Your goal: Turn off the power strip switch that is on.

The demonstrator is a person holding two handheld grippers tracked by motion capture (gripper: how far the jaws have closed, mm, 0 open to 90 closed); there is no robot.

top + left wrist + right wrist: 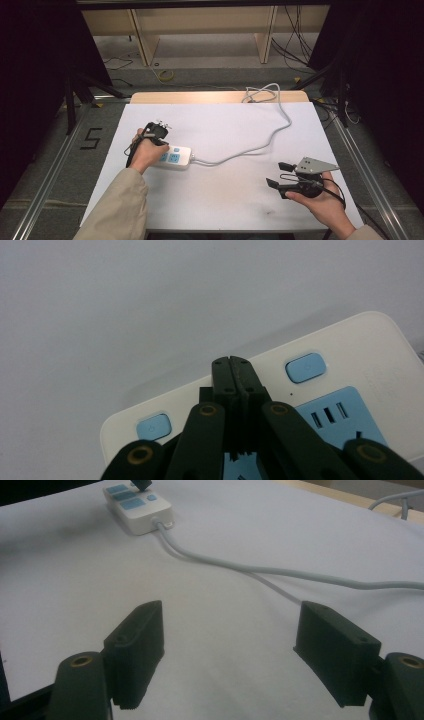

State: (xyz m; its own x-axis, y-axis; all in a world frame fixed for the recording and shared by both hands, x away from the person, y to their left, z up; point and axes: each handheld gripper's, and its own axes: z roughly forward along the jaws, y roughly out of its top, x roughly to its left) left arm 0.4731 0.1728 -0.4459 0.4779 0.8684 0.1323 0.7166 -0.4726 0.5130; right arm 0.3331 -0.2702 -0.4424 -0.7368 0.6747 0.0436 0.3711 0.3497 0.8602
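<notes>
A white power strip (pixel 176 156) with blue sockets and blue buttons lies on the white table (pixel 225 200), left of centre. My left gripper (pixel 160 141) points down onto it. In the left gripper view, the left gripper (pixel 234 362) is shut with nothing between its jaws. Its tips sit over the power strip (pixel 380 350) between two blue buttons (pixel 305 367); I cannot tell whether they touch. My right gripper (pixel 277 175) hovers open near the front right. In its own view, the right gripper (pixel 231 612) is empty, with the power strip (pixel 137 505) far off.
The strip's white cable (pixel 260 145) snakes right and back across the table and drops over the far wooden edge (pixel 200 96). The cable (pixel 280 572) crosses ahead of the right gripper. Metal rails (pixel 367 165) flank the table.
</notes>
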